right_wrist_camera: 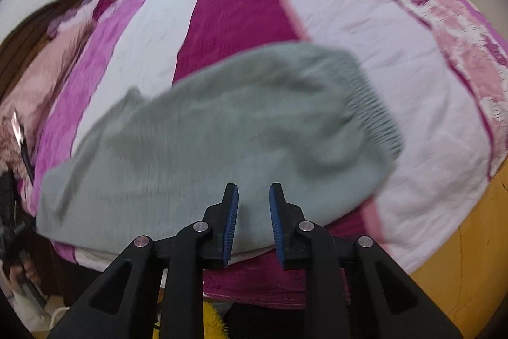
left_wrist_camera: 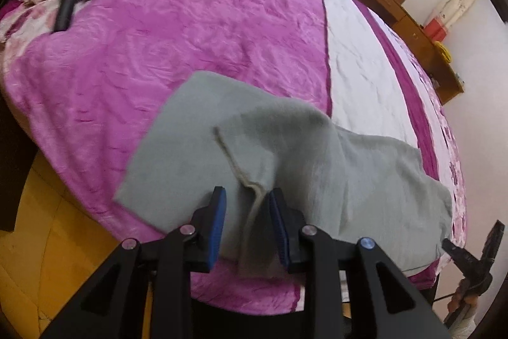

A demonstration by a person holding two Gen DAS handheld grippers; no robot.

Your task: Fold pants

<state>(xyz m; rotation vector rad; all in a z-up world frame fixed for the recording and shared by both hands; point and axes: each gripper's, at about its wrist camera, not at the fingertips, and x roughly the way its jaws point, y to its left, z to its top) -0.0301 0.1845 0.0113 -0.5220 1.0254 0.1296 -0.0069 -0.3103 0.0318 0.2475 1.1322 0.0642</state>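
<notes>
1. Pants (left_wrist_camera: 254, 154), grey-green, lie folded on the pink bedspread (left_wrist_camera: 158, 53), lower middle of both views.
2. Left gripper (left_wrist_camera: 247, 199) stands released, its blue pads (left_wrist_camera: 219, 224) apart; a cream drawstring (left_wrist_camera: 235, 167) runs between them.
3. Right gripper (right_wrist_camera: 254, 196) is released too, jaws parted over the pants' near edge, gripping nothing.

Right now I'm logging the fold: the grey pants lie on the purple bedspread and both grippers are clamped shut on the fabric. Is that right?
Not quite. The grey pants do lie on the purple bedspread, but neither gripper is clamped: the left gripper and right gripper both stand open, as each wrist view shows.
</notes>
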